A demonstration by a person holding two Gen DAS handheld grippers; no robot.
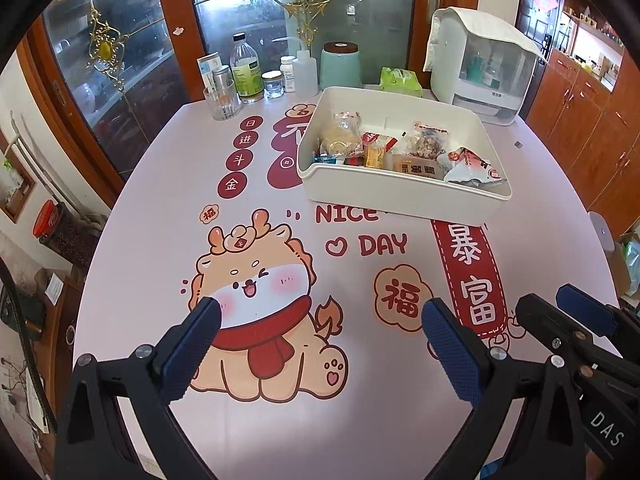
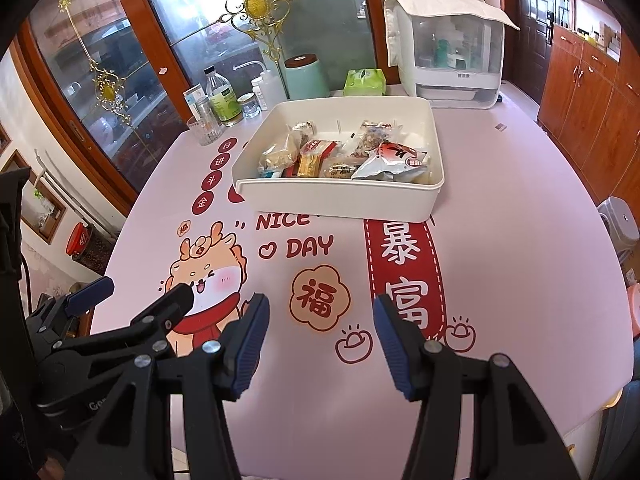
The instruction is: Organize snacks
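Observation:
A white rectangular bin [image 1: 400, 194] [image 2: 340, 200] stands on the pink printed tablecloth past the middle of the table. It holds several wrapped snacks [image 1: 384, 148] [image 2: 344, 156], among them a silver and red packet [image 1: 474, 168] [image 2: 394, 160]. My left gripper [image 1: 320, 312] is open and empty, low over the cartoon dragon print, well short of the bin. My right gripper [image 2: 320, 312] is open and empty beside it, over the round red print. The right gripper also shows at the right edge of the left wrist view [image 1: 560, 304], and the left gripper at the left of the right wrist view [image 2: 132, 288].
Bottles, jars and a glass [image 1: 222, 100] stand at the far left of the table. A teal canister [image 1: 340, 66], a green tissue pack [image 1: 400, 80] and a white covered appliance [image 1: 480, 68] line the back. Glass cabinet doors stand behind, wooden cabinets at right.

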